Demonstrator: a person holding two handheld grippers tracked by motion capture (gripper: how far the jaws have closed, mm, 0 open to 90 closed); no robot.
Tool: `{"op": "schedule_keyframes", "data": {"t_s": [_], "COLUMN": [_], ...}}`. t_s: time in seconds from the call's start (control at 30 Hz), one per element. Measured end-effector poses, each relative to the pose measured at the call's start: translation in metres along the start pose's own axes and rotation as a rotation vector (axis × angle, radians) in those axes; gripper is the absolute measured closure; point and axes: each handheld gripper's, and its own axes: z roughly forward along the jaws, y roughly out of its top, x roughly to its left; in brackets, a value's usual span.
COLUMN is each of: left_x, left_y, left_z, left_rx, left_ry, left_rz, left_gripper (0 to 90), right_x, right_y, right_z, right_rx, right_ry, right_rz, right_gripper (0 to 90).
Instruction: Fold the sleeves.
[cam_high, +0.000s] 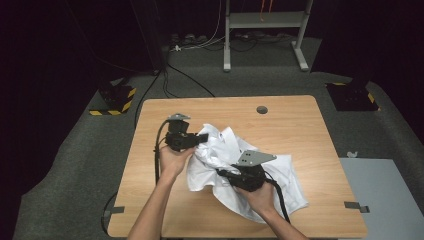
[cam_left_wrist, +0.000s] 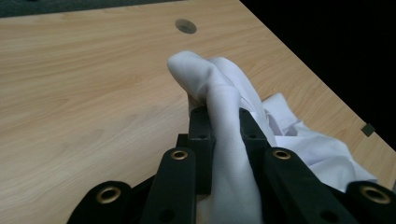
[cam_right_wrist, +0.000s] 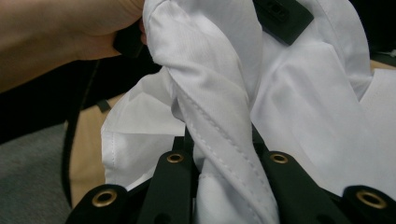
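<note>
A crumpled white garment (cam_high: 235, 165) lies on the wooden table (cam_high: 300, 130), partly lifted at two places. My left gripper (cam_high: 202, 138) is shut on a rolled fold of the white garment (cam_left_wrist: 224, 116), which runs between its black jaws and bulges past their tips. My right gripper (cam_high: 222, 173) is shut on a seamed edge of the white garment (cam_right_wrist: 219, 135), bunched between its jaws. In the right gripper view the other hand (cam_right_wrist: 56, 37) and left gripper (cam_right_wrist: 280, 14) hold the cloth just beyond.
A round cable hole (cam_high: 261, 109) sits near the table's far edge. Black cables trail from both grippers. A metal stand (cam_high: 265, 22) and floor boxes with yellow-black stripes (cam_high: 117, 97) stand beyond the table. A grey panel (cam_high: 385, 195) adjoins the right side.
</note>
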Motion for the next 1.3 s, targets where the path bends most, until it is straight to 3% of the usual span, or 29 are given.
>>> {"op": "schedule_keyframes", "data": {"t_s": [0.2,0.33,0.47,0.57,0.77,0.83,0.93,1.1,1.3], "left_x": [-0.01,-0.022,-0.03,-0.037,-0.063,-0.068,-0.073,-0.073,-0.07], "left_y": [0.022,0.031,0.027,0.019,0.001,-0.005,-0.017,-0.035,-0.052], "left_z": [-0.062,-0.071,-0.034,0.017,0.105,0.124,0.149,0.173,0.194], "left_rx": [0.005,-0.002,0.005,0.03,0.079,0.095,0.097,0.085,0.079], "left_ry": [0.063,0.085,0.068,0.033,0.012,0.019,0.032,0.049,0.062], "left_rz": [0.013,0.016,-0.007,-0.022,0.012,0.026,0.032,0.023,0.004], "left_gripper": [80.1,79.9,79.8,79.8,79.5,79.3,78.9,78.1,76.5], "right_x": [0.015,0.02,0.005,-0.019,-0.052,-0.061,-0.073,-0.088,-0.097], "right_y": [0.029,0.036,0.016,-0.015,-0.075,-0.091,-0.108,-0.127,-0.138], "right_z": [0.006,0.003,-0.008,-0.022,-0.052,-0.061,-0.07,-0.072,-0.071], "right_rx": [-0.124,-0.209,-0.236,-0.235,-0.213,-0.189,-0.159,-0.106,-0.035], "right_ry": [0.119,0.178,0.172,0.147,0.07,0.041,0.02,0.0,-0.049], "right_rz": [0.04,0.067,0.117,0.212,0.321,0.342,0.376,0.41,0.401], "right_gripper": [80.1,80.1,80.2,80.2,80.0,79.9,79.7,78.9,77.9]}}
